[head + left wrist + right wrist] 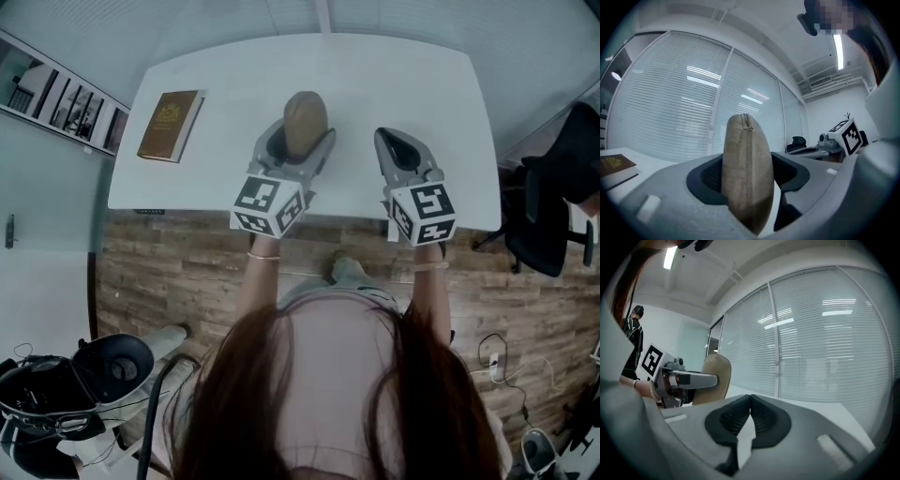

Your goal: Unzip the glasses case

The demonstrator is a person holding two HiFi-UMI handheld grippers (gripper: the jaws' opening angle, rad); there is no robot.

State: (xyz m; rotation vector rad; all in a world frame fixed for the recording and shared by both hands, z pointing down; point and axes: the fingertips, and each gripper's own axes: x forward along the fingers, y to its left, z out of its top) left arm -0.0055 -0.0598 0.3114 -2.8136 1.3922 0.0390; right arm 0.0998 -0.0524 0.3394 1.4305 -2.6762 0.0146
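The tan fabric glasses case (305, 122) stands on edge between the jaws of my left gripper (302, 139), held above the white table (234, 75). In the left gripper view the glasses case (746, 173) fills the gap, zip seam up at its top, both pads pressed on its sides. My right gripper (401, 148) hovers to the right of the case, apart from it, jaws shut with nothing between them. In the right gripper view, the right gripper (750, 405) has its pads meeting, and the glasses case (715, 378) shows at left in the left gripper.
A brown book (171, 125) lies on the table's left part; the same book (614, 165) shows at left in the left gripper view. A black office chair (555, 197) stands right of the table. Window blinds run behind the table.
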